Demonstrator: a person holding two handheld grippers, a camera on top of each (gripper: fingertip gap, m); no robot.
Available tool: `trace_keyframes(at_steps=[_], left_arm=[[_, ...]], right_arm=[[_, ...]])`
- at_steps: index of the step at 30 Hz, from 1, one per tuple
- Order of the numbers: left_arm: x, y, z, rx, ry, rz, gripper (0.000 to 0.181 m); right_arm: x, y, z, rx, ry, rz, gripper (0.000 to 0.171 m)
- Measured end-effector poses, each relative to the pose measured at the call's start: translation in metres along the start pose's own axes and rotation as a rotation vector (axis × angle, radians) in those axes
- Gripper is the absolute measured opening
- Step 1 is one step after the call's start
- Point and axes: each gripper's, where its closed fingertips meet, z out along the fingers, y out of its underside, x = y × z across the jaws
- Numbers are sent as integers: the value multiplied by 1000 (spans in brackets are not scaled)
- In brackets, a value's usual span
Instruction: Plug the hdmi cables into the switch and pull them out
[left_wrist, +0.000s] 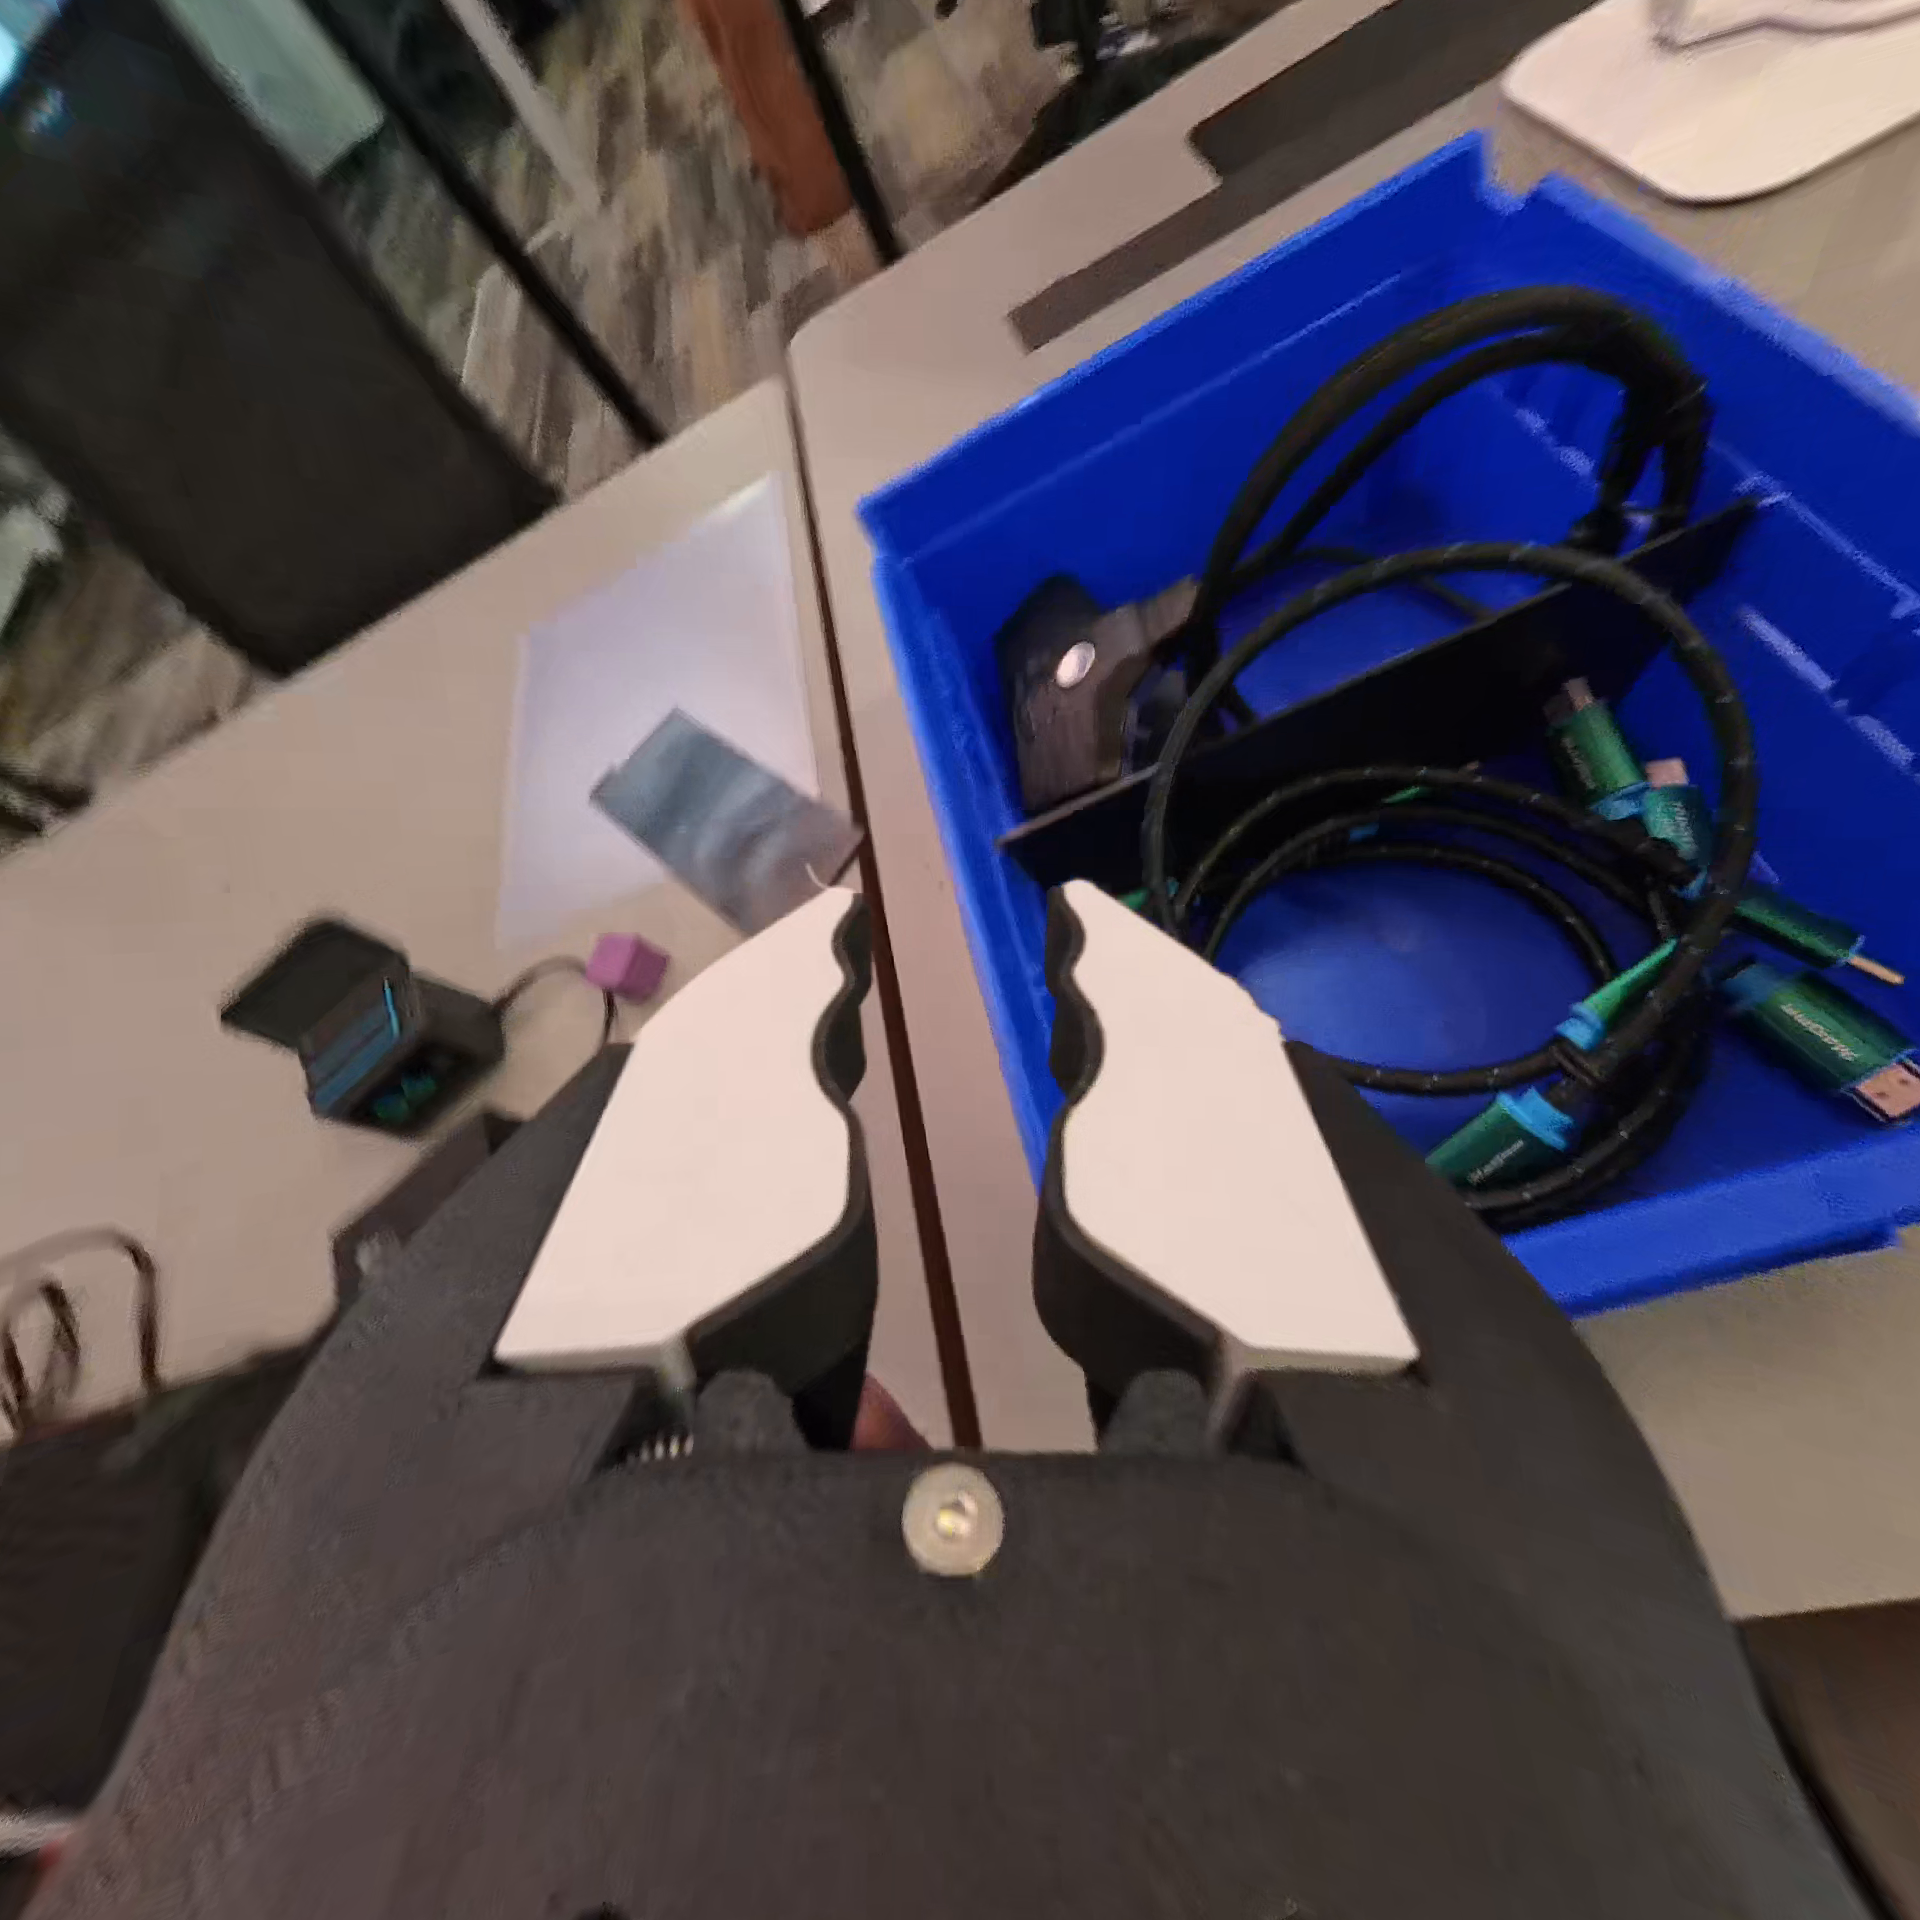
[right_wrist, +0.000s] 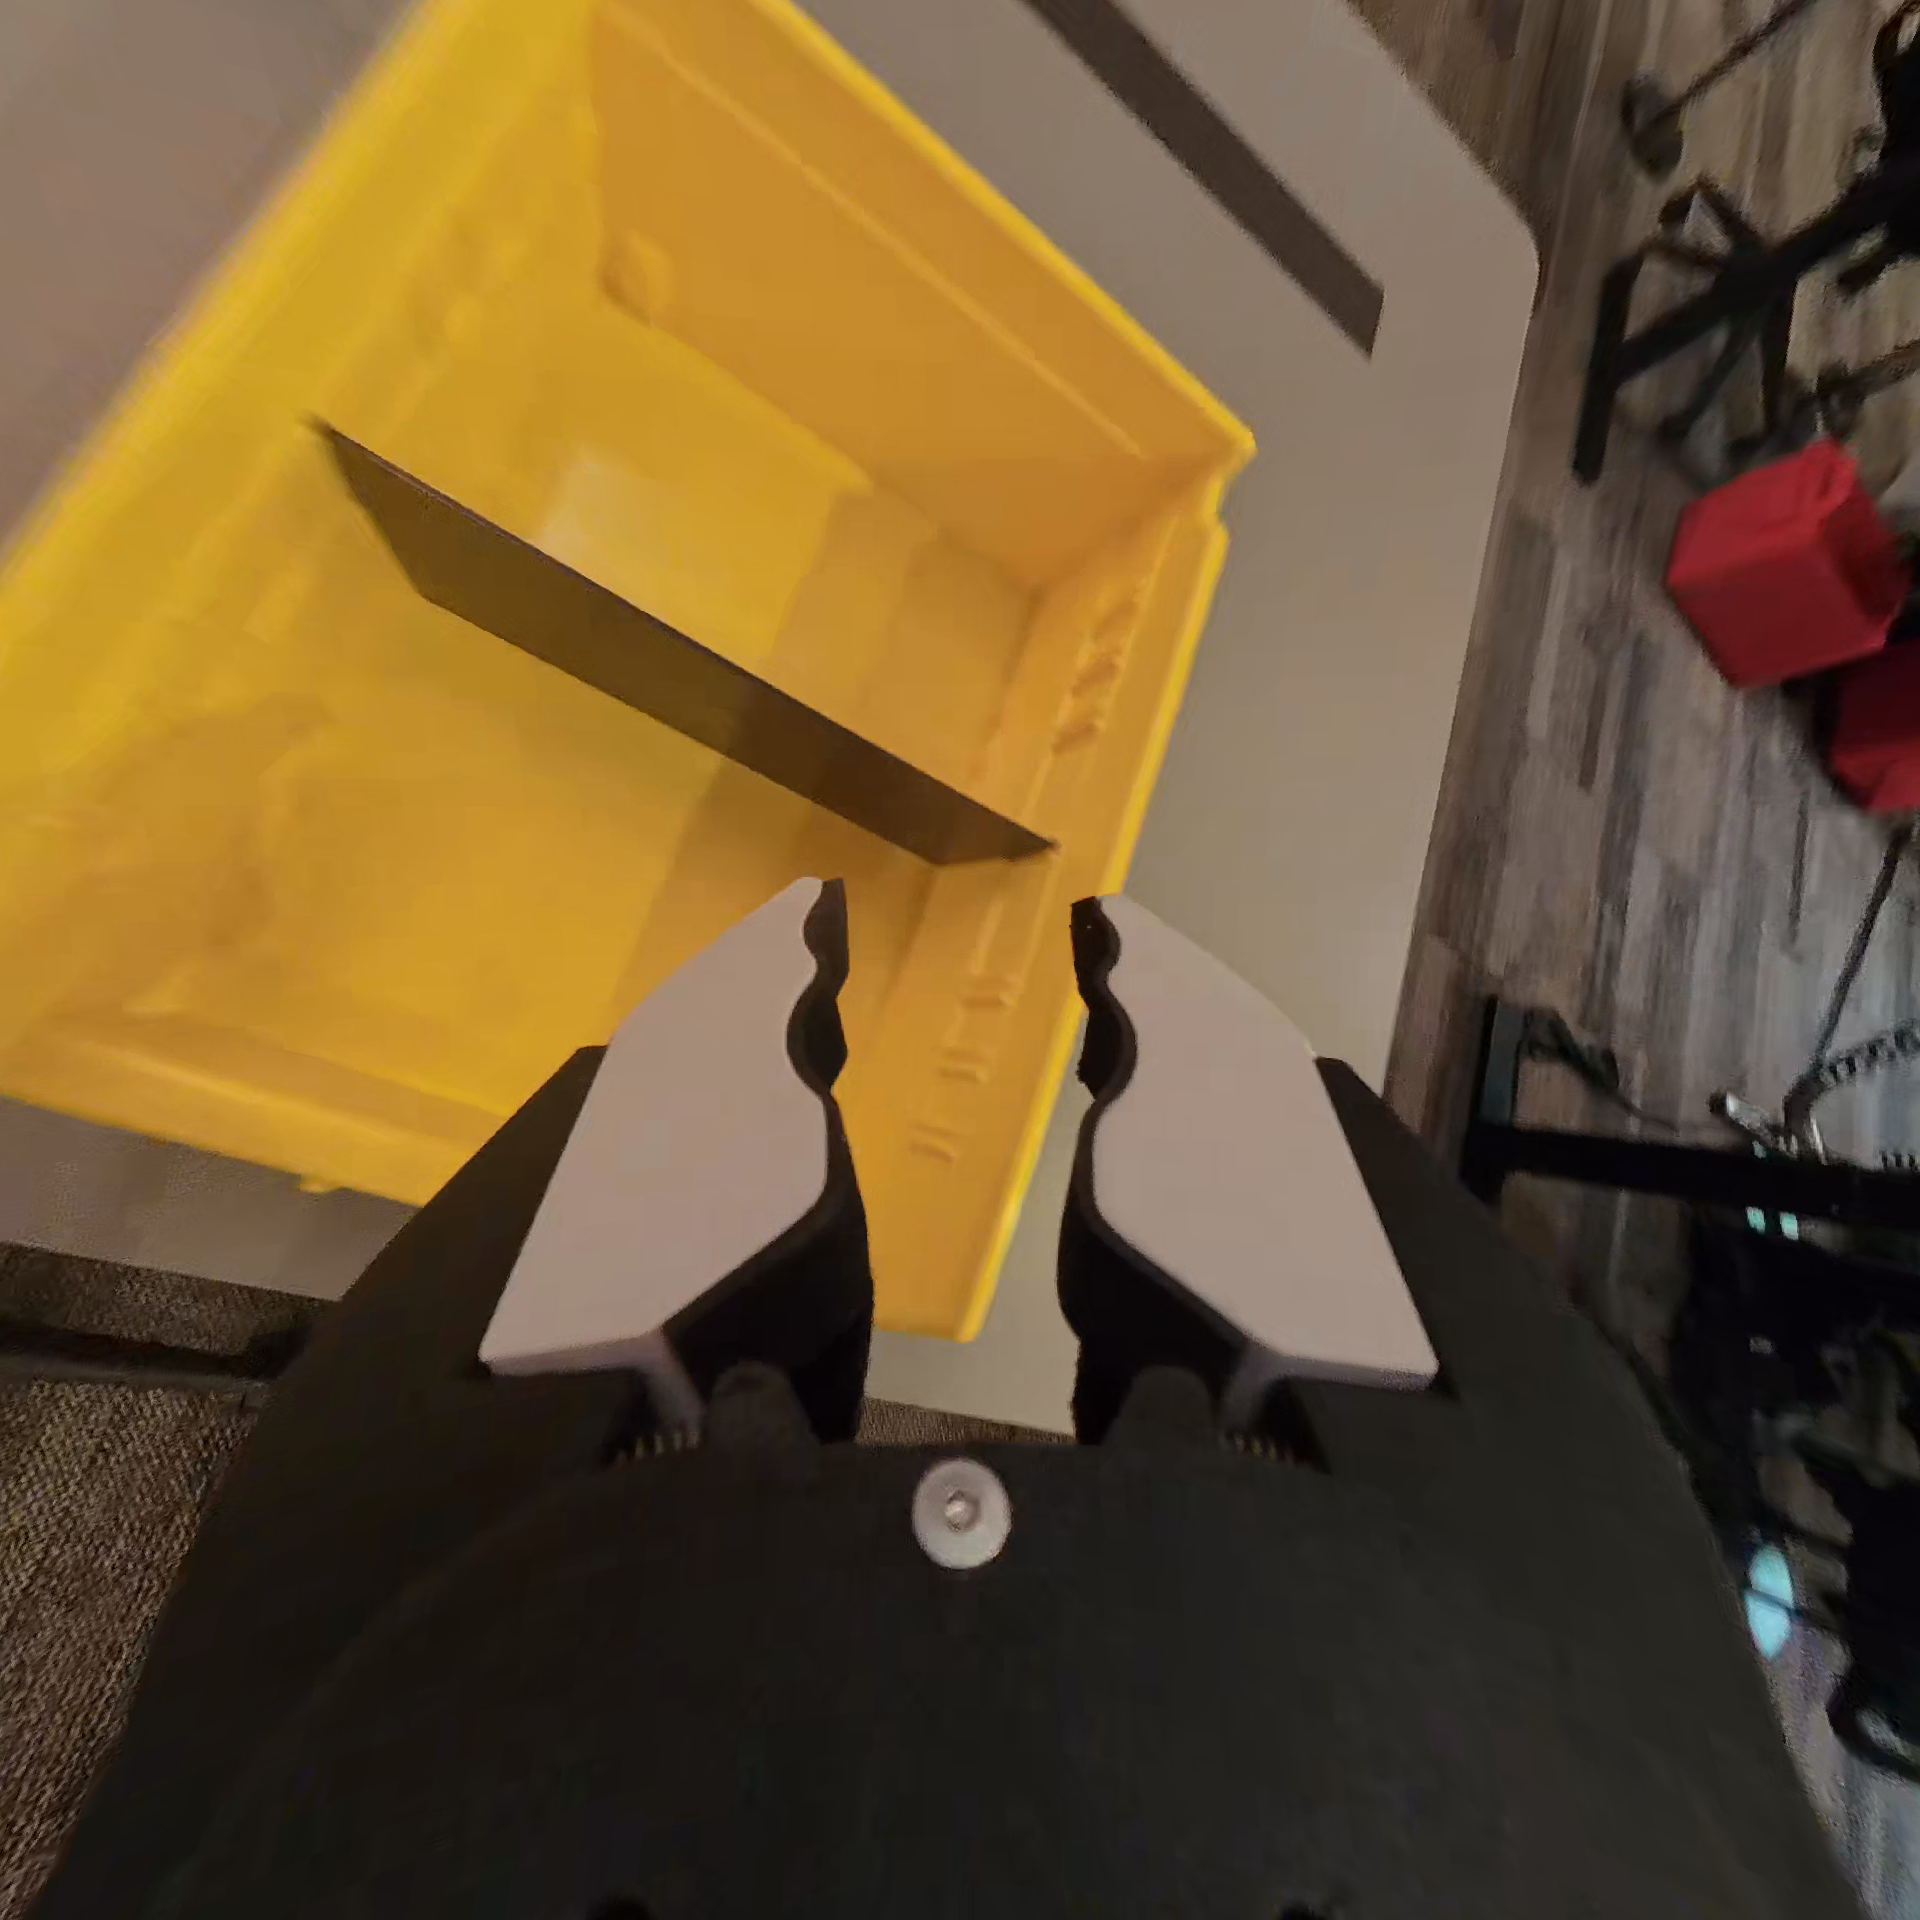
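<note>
Left gripper (left_wrist: 951, 914) released, empty, above table seam beside blue bin (left_wrist: 1039, 582). Cables (left_wrist: 1455, 831) coiled in bin; black switch (left_wrist: 1070, 696) behind divider. Right gripper (right_wrist: 956, 904) released, empty, over yellow bin (right_wrist: 1122, 831).

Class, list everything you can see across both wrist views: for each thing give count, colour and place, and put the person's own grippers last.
Blue plastic bin: one, blue, on the grey table, right of the left gripper.
Black divider plate: one, black, across the blue bin.
Black braided HDMI cables with green plugs: several coiled, exact count unclear, inside the blue bin.
Black switch box: one, black, blue bin's far compartment.
Yellow plastic bin: one, yellow, nothing inside, on the table.
Dark divider: one, black, across the yellow bin.
White paper sheet: one, white, on the table to the left.
Red boxes: two, red, on the floor.
Left gripper: one, black and white, open.
Right gripper: one, black and white, open.
</note>
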Motion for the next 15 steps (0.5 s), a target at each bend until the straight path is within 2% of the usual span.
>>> trace_keyframes(at_steps=[5,8,11,13,15], left_arm=[[14,-45,39,-13,66,349,29],[29,-63,69,-27,170,459,26],[43,-57,99,-140,278,620,28],[42,-48,121,-205,289,753,25],[41,-34,137,-290,352,802,26]], right_arm=[[-57,-37,-23,124,-88,-95,39],[-87,-53,-31,176,-123,-145,37],[-118,-68,-39,233,-180,-181,37],[-134,-74,-42,259,-213,-199,36],[-148,-79,-44,283,-235,-213,35]])
